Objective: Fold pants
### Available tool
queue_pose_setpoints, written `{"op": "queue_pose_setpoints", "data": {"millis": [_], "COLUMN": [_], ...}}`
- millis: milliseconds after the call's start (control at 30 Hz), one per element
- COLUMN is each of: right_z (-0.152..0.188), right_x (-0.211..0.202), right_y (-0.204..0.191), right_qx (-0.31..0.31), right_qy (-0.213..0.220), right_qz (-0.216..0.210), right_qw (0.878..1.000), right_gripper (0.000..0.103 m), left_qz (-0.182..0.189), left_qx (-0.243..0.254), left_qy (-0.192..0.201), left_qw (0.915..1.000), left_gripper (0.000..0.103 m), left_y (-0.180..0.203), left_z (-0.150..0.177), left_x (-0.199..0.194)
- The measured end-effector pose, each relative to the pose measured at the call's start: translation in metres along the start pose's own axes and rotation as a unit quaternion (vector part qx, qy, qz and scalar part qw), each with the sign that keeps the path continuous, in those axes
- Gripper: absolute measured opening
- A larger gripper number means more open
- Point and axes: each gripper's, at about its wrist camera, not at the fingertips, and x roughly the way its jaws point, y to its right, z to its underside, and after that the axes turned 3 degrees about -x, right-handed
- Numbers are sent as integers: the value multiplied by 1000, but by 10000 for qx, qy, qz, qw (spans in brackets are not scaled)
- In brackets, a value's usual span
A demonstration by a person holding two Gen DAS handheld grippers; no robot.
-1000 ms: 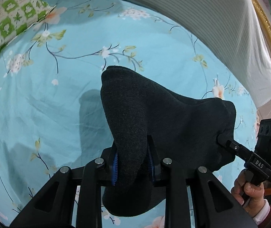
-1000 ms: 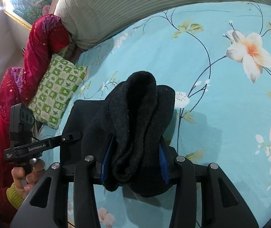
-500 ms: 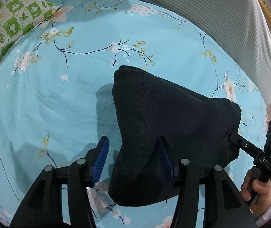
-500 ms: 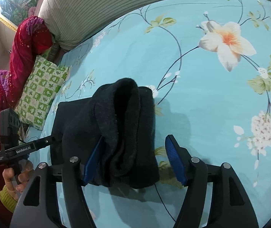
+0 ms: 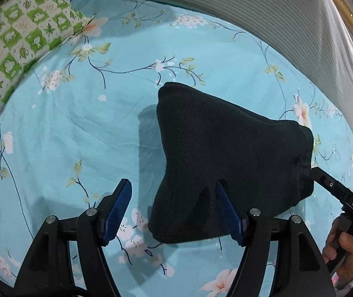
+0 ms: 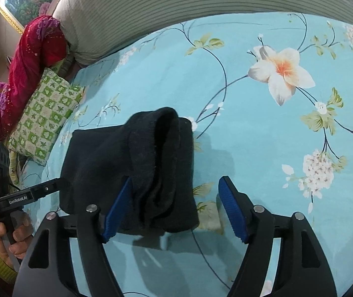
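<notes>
Pants (image 5: 228,158) lie as a thick dark folded bundle on the blue floral bedsheet (image 5: 77,133); knit looks soft, limp, light, not slippery, so I'd pinch the stacked edges. My left gripper (image 5: 174,210) and right gripper (image 6: 174,205) are both opening wide, each with one pad against fabric and no squeeze. Open sheet all round; green pillow (image 5: 15,37) and striped bolster (image 6: 201,2) well apart.

Bed in turquoise floral sheet (image 5: 82,133), folded dark pants (image 5: 226,153), green checked cushion (image 5: 15,37), striped bolster (image 6: 201,2)
</notes>
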Motion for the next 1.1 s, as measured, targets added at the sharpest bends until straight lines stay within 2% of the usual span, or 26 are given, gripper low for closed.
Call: {"op": "queue_pose_setpoints", "data": {"millis": [267, 333, 567, 1100], "right_z": [5, 7, 15, 39], "right_x": [-12, -14, -20, -26], "right_y": [-21, -27, -42, -66], "right_qx": [-341, -447, -715, -1132], "right_qy": [27, 42, 66, 204], "right_qz": [-38, -20, -38, 252], "right_qw": [9994, 9990, 9974, 9930], "right_gripper": [78, 79, 81, 90], "left_qz": [27, -12, -250, -402], "left_qx": [115, 158, 239, 559], "left_qy": [68, 86, 262, 609], "left_qw": [9999, 9998, 9991, 9958], "left_gripper": [73, 76, 76, 78], "left_y": [10, 13, 19, 26], "left_z": [12, 16, 29, 52], "left_x": [-11, -15, -26, -43]}}
